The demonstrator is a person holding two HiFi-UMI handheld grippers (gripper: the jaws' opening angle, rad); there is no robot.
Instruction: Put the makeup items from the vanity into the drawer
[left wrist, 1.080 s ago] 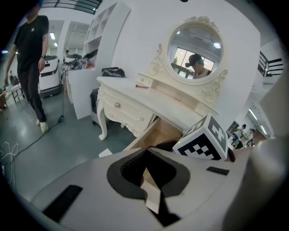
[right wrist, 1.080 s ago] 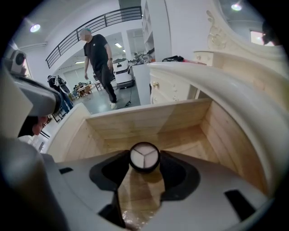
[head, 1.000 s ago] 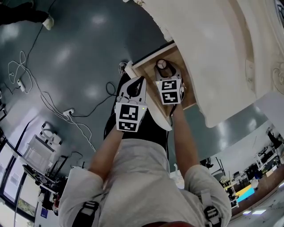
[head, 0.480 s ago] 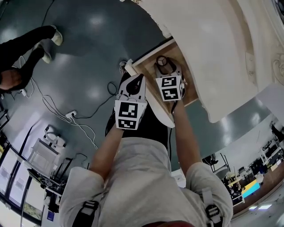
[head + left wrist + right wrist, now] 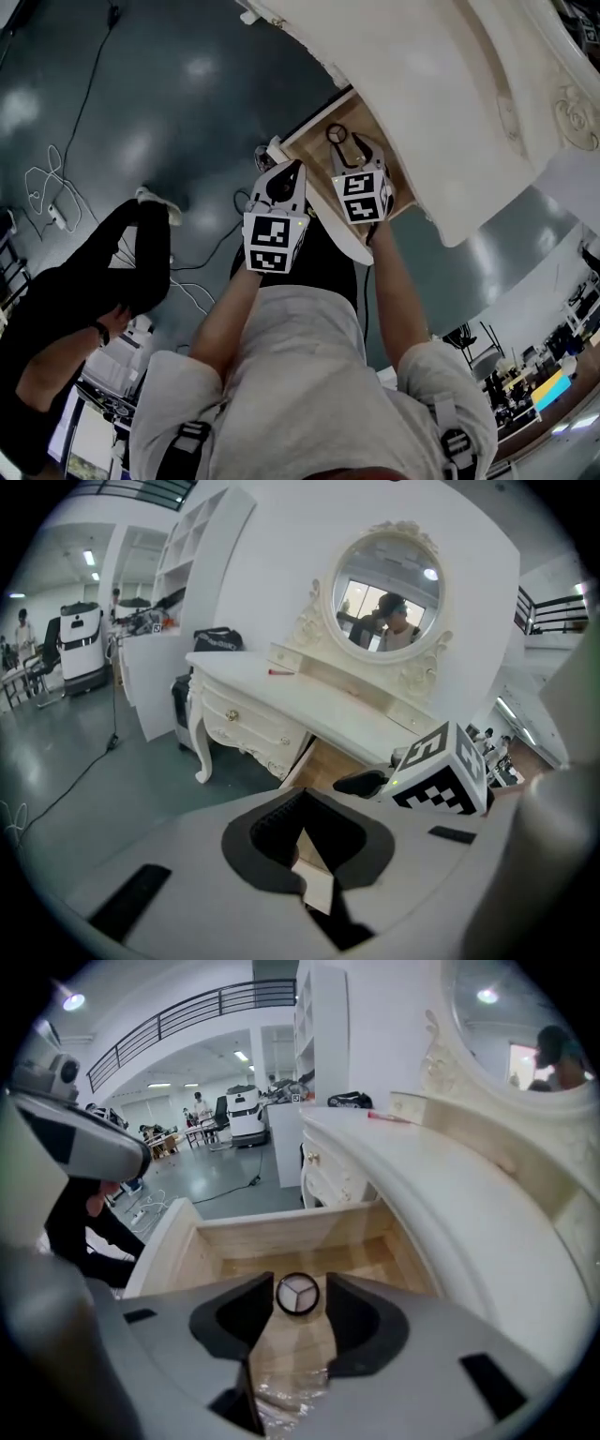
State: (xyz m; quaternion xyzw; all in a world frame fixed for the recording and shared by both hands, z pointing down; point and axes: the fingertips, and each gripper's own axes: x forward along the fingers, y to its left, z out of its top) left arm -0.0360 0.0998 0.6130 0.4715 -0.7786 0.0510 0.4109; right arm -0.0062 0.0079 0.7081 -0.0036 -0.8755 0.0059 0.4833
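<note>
A round black-rimmed compact lies on the floor of the open wooden drawer. My right gripper hangs over the drawer. Its jaws are closing, with the compact showing between the tips and neither pad touching it. In the head view the compact sits just beyond my right gripper. My left gripper is shut and empty, held beside the drawer's front left corner. A small red item lies on the white vanity top.
Crinkled clear plastic lies in the drawer's near part. The vanity's oval mirror rises behind the top. A person in black crouches on the grey floor at the left, near loose cables.
The person in black has moved from the upper left to the lower left of the head view. Both grippers stay by the drawer, hardly shifted.
</note>
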